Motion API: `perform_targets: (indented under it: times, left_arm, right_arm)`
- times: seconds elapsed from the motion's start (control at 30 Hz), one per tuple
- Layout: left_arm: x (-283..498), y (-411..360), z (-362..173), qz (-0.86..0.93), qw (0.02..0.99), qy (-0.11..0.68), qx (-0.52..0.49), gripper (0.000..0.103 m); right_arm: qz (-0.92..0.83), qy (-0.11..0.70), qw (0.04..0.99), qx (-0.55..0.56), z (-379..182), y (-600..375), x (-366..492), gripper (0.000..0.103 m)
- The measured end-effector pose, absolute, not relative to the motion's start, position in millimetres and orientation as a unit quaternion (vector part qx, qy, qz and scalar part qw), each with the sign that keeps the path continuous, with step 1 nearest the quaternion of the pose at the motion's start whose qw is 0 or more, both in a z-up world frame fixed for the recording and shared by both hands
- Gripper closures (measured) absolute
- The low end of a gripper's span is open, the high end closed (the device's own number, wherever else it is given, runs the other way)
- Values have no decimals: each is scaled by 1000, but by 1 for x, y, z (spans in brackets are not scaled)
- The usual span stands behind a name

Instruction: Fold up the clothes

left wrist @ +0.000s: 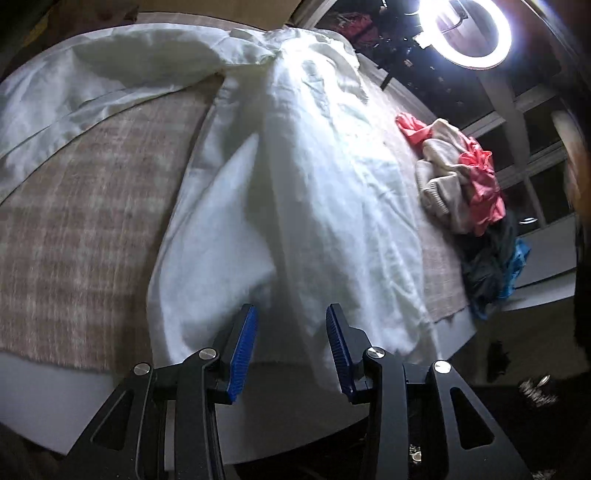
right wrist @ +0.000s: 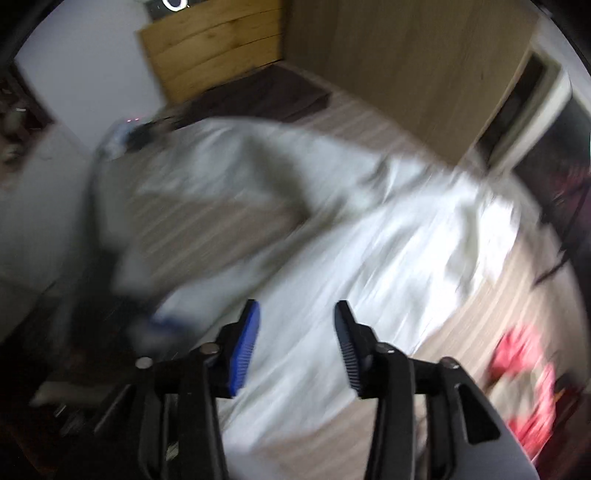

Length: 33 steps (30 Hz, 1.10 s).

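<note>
Below, crumpled white shirt (left wrist: 314, 177) (linen-like), woven mat (left wrist: 74, 229), 2 grippers, left gripper (left wrist: 291, 314), right gripper (right wrist: 297, 308), fingers parted, empty.

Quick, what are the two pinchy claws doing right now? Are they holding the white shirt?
Left gripper: open, holding nothing, above the white shirt.
Right gripper: open, holding nothing, above the same shirt.

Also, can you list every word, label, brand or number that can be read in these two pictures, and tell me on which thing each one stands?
None: no readable text shows in either view.
White garment: no label or print visible.
Pile of clothes: no lettering visible.
Ring light: no marking; glare.
Wooden board: plain, no writing.
Right wrist view: strongly blurred, so small text there could not be read.
</note>
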State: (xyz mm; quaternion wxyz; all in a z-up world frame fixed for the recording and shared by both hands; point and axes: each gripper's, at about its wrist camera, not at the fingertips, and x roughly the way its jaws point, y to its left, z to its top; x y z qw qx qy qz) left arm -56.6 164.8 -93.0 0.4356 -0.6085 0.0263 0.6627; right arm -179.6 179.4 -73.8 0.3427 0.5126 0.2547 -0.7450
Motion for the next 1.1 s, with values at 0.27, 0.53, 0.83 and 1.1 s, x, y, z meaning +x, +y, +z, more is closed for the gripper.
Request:
perform_targets:
  times: [0.27,0.53,0.83,1.1]
  left_arm:
    - [-52,160,-105,656,436,-8,-615,68]
    - [-48,166,-89,657,460,-31,-597,102]
    - [-74,131,-43,734,413,44,-537,102]
    - [-123,107,-90,738,307,83,-595,102]
  right_arm:
    - [-703,426,279,497,-202,90,-267,59]
    - [-749,317,294,502,-164,119,-300,98]
    - [-785,190,298,509,-113,116,-335,99]
    - [-752,163,322,552,-134,108,-341,93]
